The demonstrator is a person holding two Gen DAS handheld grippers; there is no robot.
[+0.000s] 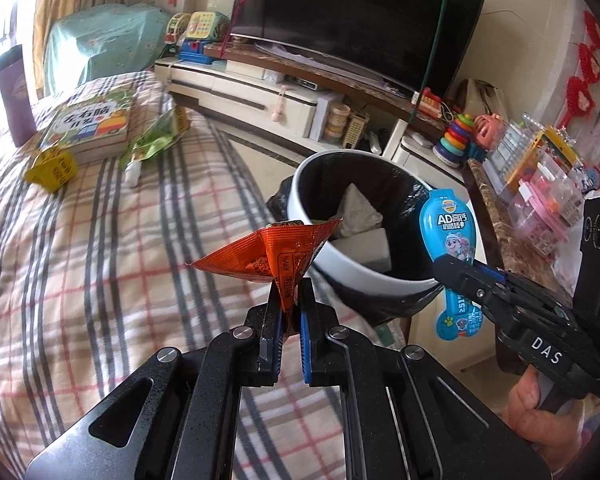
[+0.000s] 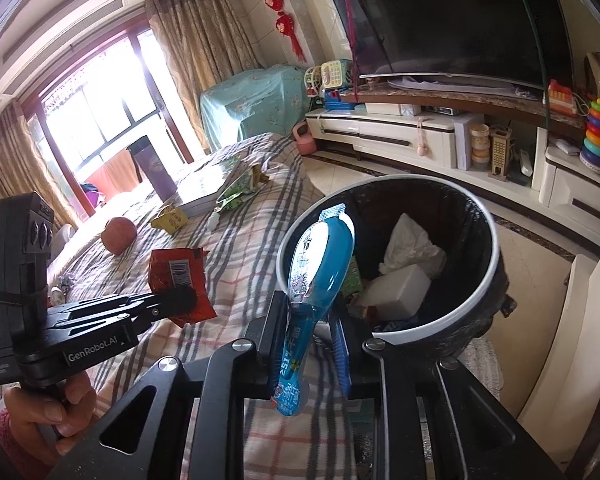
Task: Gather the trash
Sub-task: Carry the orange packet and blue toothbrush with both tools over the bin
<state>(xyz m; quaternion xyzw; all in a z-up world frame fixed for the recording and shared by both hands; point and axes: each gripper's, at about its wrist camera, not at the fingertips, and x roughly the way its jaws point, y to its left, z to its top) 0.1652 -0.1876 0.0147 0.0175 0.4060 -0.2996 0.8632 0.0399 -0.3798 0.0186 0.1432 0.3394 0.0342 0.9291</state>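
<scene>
left gripper (image 1: 288, 300) lower centre, jaws closed on orange wrapper (image 1: 272, 254) | right gripper (image 2: 306, 320) jaws pinching blue spoon-shaped packet (image 2: 320, 264) | both just beside trash bin (image 1: 340, 258), centre right, tissue inside | green wrapper (image 1: 156, 140) upper left on plaid bed (image 1: 100, 240)

- Television (image 1: 360, 20): large, dark screen, upper centre of the left wrist view, standing on a long cream cabinet (image 1: 252, 92).
- Children's book (image 1: 90, 124): lying flat on the plaid bedspread (image 1: 100, 260), upper left.
- Stacking-ring toy (image 1: 454, 136): right of centre, on the cabinet.
- Teal cloth cover (image 2: 252, 96): draped over furniture beside the curtains (image 2: 196, 48).
- Orange ball (image 2: 119, 235): resting on the bedspread, left of centre.
</scene>
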